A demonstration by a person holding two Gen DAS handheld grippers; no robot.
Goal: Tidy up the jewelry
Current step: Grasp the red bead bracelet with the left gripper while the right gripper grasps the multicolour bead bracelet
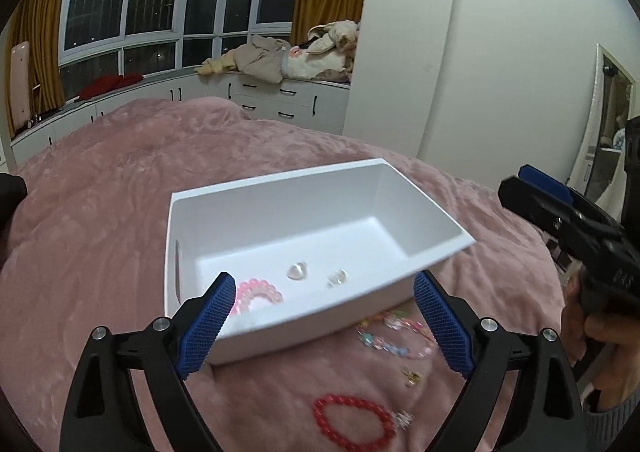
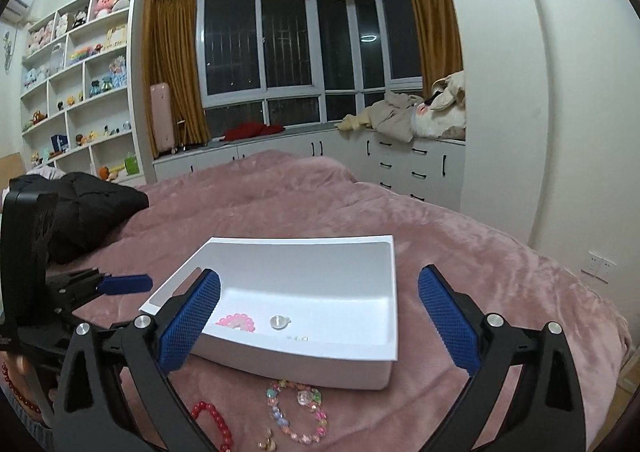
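A white open box (image 1: 280, 187) (image 2: 394, 292) rests on the pink bed. Inside it lie a pink bead bracelet (image 1: 260, 292) (image 2: 237, 321), a pale heart-shaped piece (image 1: 297, 271) (image 2: 279, 321) and a small clear piece (image 1: 338, 276) (image 2: 298, 338). In front of the box lie a red bead bracelet (image 1: 352, 424) (image 2: 214, 422), a pastel bead bracelet (image 1: 394, 334) (image 2: 298, 414) and a small gold piece (image 1: 412, 376) (image 2: 267, 442). My left gripper (image 1: 324, 326) hangs open over the box's near edge, nothing between its blue pads. My right gripper (image 2: 320, 320) is open too, empty, near the box.
The pink blanket (image 1: 120, 211) (image 2: 480, 252) covers the bed. A black cushion (image 2: 92, 207) lies at the left. White cabinets (image 1: 280, 99) with piled clothes run under the window. A person's hand (image 1: 596, 324) holds the right gripper's body at the right edge.
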